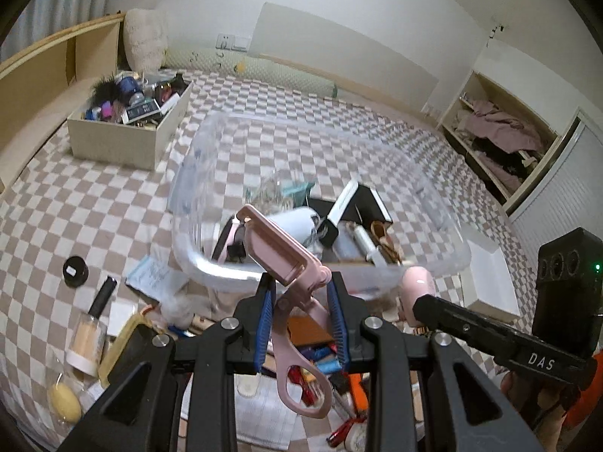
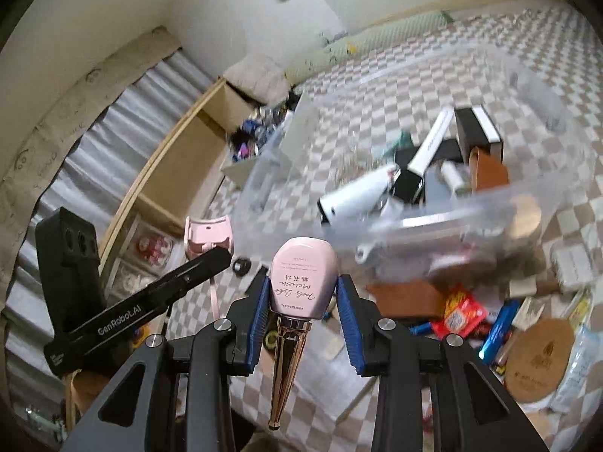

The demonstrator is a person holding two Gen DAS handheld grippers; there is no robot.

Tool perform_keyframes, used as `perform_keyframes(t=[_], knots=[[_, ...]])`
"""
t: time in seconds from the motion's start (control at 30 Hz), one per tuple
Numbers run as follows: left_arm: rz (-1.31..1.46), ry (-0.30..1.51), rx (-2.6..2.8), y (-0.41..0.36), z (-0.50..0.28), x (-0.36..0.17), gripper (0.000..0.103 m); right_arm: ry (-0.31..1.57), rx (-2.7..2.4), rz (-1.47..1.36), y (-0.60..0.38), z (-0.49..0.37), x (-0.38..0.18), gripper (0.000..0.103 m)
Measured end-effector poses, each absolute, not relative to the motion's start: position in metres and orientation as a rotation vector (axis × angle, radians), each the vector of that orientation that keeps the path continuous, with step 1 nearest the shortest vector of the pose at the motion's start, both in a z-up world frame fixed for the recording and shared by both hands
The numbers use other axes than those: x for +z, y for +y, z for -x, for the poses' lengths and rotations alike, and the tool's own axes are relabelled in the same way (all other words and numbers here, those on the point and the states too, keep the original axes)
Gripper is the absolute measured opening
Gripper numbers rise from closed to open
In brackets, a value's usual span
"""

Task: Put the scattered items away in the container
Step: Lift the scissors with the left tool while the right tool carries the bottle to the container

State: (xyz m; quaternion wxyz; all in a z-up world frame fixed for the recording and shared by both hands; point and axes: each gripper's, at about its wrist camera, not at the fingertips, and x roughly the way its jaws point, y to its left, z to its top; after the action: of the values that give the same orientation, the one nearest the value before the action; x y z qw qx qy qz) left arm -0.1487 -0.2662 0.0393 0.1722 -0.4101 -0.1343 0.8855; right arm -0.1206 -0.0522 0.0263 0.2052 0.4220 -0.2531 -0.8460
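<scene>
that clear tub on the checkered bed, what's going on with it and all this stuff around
A person is tidying scattered cosmetics into the clear plastic tub, holding a gripper in each hand. The left gripper is shut on a pink eyelash curler, and the right gripper is shut on a pink bottle with a gold cap. Both are held just short of the tub's near rim, not yet over it. The tub already holds several items, and plenty more lie on the checkered cover.
</scene>
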Motion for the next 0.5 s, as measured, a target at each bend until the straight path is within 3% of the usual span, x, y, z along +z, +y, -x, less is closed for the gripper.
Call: perform_keyframes(t=[0.5], knots=[[1.089,-0.378,2.63,-0.264,0.182,0.046,0.028,-0.722,-2.515,-1.018,-0.028,0.149,0.051,0.037]])
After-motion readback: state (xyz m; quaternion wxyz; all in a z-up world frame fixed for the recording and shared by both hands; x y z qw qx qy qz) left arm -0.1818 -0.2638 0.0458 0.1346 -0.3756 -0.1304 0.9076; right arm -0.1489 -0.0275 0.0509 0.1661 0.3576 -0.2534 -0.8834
